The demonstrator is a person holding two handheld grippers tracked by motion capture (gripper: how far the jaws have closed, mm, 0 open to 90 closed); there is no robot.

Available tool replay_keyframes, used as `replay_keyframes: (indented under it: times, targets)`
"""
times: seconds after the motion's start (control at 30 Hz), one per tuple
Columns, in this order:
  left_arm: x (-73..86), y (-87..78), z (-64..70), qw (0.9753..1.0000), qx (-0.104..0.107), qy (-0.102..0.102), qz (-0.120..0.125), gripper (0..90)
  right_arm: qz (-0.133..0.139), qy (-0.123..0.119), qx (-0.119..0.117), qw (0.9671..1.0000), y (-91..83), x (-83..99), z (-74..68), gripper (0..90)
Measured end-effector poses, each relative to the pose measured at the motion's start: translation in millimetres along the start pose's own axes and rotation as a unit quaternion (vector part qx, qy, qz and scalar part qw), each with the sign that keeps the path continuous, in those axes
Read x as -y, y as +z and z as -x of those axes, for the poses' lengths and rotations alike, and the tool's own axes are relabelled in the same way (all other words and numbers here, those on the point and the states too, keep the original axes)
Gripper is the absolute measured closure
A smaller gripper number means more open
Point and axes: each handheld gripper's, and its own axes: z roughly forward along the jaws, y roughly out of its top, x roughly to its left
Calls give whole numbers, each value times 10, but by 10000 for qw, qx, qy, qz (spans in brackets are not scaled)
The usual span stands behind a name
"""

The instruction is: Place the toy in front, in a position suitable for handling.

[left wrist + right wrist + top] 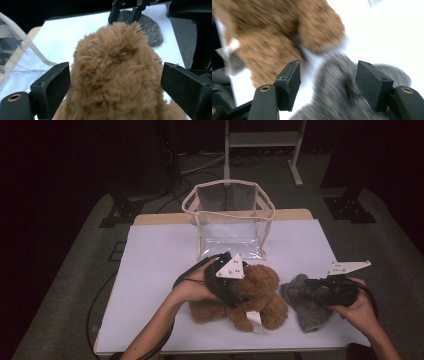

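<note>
The brown bear [250, 295] lies near the front edge of the white table [160, 250], at about 6 o'clock from the clear bag [230, 217], which stands open-topped well behind it; a white tag [255, 321] trails from the bear's near side. The left gripper [235, 292] is on the bear, its jaws spread wide to either side of the fur [112, 75] and not yet pressing in. At 3 o'clock from the bear, just beside it, lies a grey hat [307, 307]; the right gripper [312, 287] hangs over it with jaws apart around the knit [337, 92], gripping nothing; that view is blurred. The risks as I judge them: closing on loose fur alone would let the bear slip or sag on the lift; the two grippers work near each other and could collide; a dangling limb could catch the bag's rim [227, 184] and tip it.
</note>
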Motion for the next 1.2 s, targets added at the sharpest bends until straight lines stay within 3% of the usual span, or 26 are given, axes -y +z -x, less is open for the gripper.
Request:
replay_keyframes:
  times: [0.07, 0.1, 0.23, 0.37, 0.47, 0.57, 0.8, 0.93, 1.2]
  targets:
    - [50, -61, 4, 10000, -77, -5, -24, 82, 78, -181, -167, 9997, 8, -115, -91, 323]
    - [124, -123, 5, 9999, -147, -46, -45, 74, 179, -336, -379, 9986, 33, -226, -181, 304]
    - [267, -226, 19, 9996, -249, -159, -30, 74, 247, -610, -653, 9957, 97, -388, -309, 268]
    - [481, -368, 27, 9987, -407, -312, -26, 74, 279, -908, -845, 9919, 179, -573, -462, 250]
    - [640, -438, 42, 9983, -482, -320, -72, 73, 260, -1127, -907, 9891, 246, -685, -545, 229]
    - [831, -511, 40, 9972, -552, -501, -108, 73, 251, -1303, -936, 9867, 328, -800, -598, 214]
    - [1050, -568, 65, 9961, -509, -687, -217, 52, 161, -1522, -999, 9832, 445, -937, -645, 188]
    - [1168, -573, 53, 9944, -515, -908, -149, 28, 74, -1563, -1032, 9823, 541, -1000, -654, 187]
    - [1337, -467, 65, 9933, -211, -1126, -160, 13, -102, -1623, -1167, 9798, 739, -1033, -656, 164]
